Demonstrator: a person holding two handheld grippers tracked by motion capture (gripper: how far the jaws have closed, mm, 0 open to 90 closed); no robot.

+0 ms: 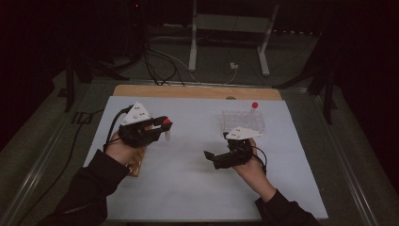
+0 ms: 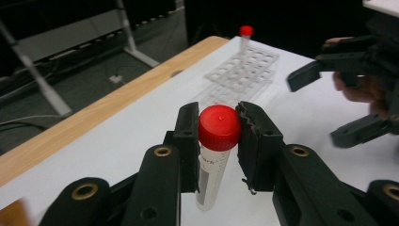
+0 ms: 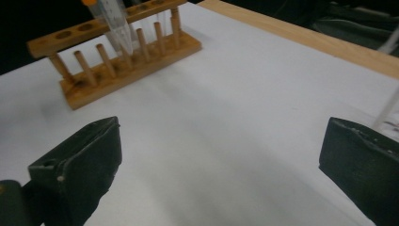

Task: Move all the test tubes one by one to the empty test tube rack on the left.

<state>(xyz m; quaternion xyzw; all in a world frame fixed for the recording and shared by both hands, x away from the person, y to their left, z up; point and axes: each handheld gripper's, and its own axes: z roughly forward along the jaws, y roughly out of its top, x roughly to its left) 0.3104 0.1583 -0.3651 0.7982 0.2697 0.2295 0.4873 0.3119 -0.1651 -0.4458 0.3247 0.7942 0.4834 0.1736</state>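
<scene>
Red-capped clear tube (image 2: 215, 155) upright, pinched by left fingers (image 2: 189, 136); right fingers (image 3: 89, 165) wide.

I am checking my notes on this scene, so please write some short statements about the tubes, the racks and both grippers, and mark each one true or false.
1. The left gripper is shut on the red-capped clear plastic tube. True.
2. The right gripper holds a tube. False: its jaws stand wide open with nothing between them.
3. A second red-capped tube stands in the clear plastic rack. True.
4. The wooden peg rack is empty. False: an orange-capped tube leans in it.
5. The table is covered by a black cloth. False: the sheet is white.
</scene>
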